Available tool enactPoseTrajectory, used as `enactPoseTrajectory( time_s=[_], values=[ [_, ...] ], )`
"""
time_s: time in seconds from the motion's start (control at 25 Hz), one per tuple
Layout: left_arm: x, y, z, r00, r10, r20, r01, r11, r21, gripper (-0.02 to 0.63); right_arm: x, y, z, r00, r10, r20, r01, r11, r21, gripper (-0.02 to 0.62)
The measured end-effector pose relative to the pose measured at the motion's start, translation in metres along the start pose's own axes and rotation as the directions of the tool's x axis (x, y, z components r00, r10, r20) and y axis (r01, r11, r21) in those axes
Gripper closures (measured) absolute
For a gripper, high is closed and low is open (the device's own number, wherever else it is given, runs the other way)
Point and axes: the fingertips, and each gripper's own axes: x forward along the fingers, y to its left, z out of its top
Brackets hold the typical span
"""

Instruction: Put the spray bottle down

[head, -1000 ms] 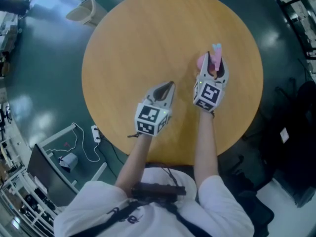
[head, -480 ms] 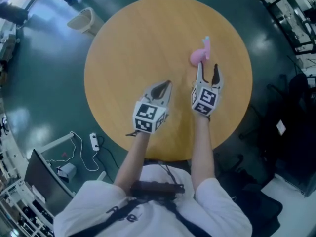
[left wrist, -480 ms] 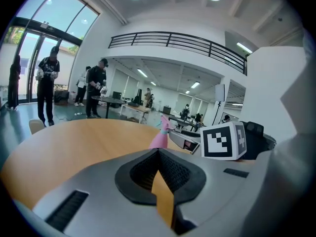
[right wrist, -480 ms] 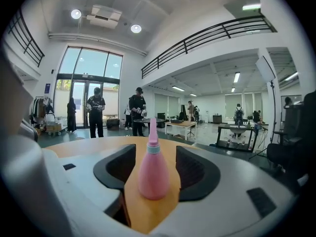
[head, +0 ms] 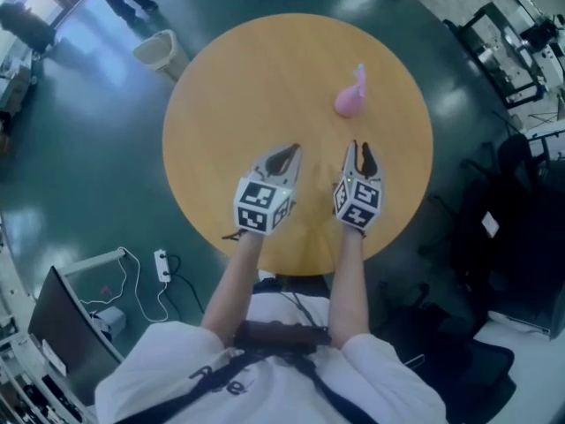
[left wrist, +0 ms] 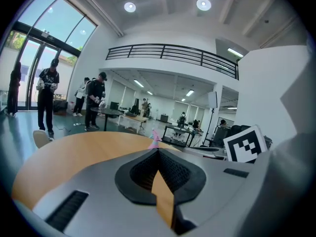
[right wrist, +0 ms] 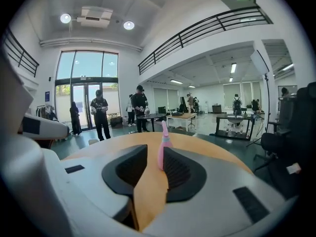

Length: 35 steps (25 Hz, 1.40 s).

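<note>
The pink spray bottle [head: 349, 98] stands upright on the round wooden table [head: 247, 87], right of its middle, with nothing touching it. My right gripper [head: 360, 147] hovers a short way on the near side of it, pointing at it. Its jaws are closing, still a narrow gap apart, with nothing between them. In the right gripper view the bottle [right wrist: 164, 132] shows beyond the jaws of that gripper [right wrist: 155, 150]. My left gripper [head: 290, 151] is beside it to the left, jaws together and empty. The left gripper view shows its tips [left wrist: 158, 152] meeting, with the bottle [left wrist: 155, 141] small and far off.
A beige bin [head: 159, 49] stands on the dark floor past the table's left edge. A power strip with cable [head: 161, 263] lies at the near left. Black chairs and desks [head: 494, 228] crowd the right side. Several people [right wrist: 101, 112] stand near the glass doors.
The right gripper let go of the spray bottle and drew back toward me; the bottle stays standing on the table. The left gripper rose a little.
</note>
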Motion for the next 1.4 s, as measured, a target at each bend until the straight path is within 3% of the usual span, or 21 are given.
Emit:
enactPoseTrajectory(
  time_s=[0.2,0.48,0.68,0.96,1.4],
  values=[
    [-0.026,-0.010,0.016,0.999,-0.008,0.045,0.007,1.000,0.029,0.594,-0.049,0.029,0.024,0.998,0.031,0.050,-0.029,0.999,-0.043,0.539],
    [-0.064,-0.032,0.039,0.993,-0.030,0.110,0.018,0.995,0.103,0.592,-0.110,0.067,0.060,0.985,0.102,0.141,-0.101,0.995,-0.013,0.583],
    [-0.093,-0.038,0.067,0.983,-0.022,0.182,-0.006,0.988,0.152,0.592,-0.147,0.088,0.095,0.971,0.102,0.216,-0.100,0.995,-0.020,0.583],
    [-0.126,-0.060,0.098,0.962,-0.043,0.269,-0.005,0.985,0.174,0.592,-0.184,0.106,0.133,0.945,0.169,0.279,-0.157,0.985,-0.065,0.583],
    [-0.153,-0.080,0.119,0.947,-0.062,0.317,-0.013,0.973,0.230,0.592,-0.219,0.117,0.153,0.919,0.206,0.337,-0.193,0.978,-0.074,0.583]
  ],
)
